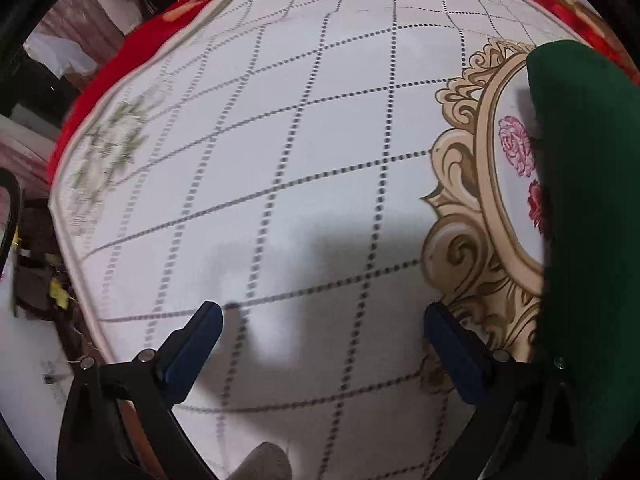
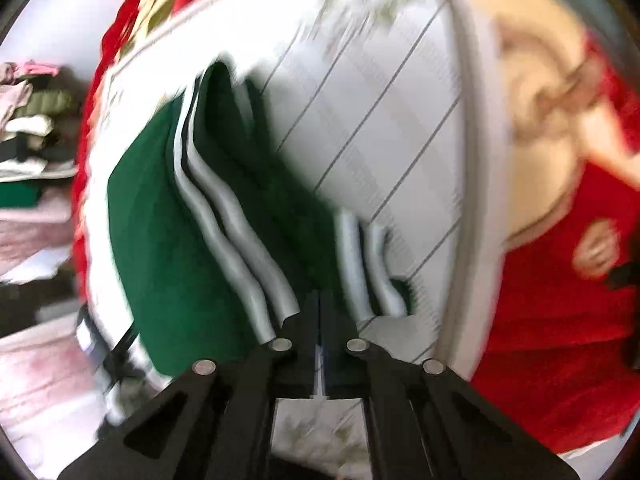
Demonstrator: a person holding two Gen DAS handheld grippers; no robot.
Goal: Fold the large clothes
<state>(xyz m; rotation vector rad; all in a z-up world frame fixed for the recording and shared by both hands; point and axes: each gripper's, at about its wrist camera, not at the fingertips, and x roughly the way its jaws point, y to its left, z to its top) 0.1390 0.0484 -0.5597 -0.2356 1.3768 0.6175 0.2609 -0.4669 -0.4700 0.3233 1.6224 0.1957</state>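
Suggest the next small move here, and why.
Probably bring the open left gripper across to the green garment at its right and take an edge. It hovers over the bare white patterned cloth with nothing between its fingers, while the right gripper is shut on the garment's striped fabric.

Garment (image 2: 160,220) on the tablecloth (image 1: 280,160), at its right side; blanket (image 1: 100,92) underneath.

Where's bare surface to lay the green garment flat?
Free: the white grid-patterned sheet between the red blanket edge and the gold medallion print, under the left gripper. Crowded: the medallion's right side, covered by the green garment; the clothes pile off the sheet.
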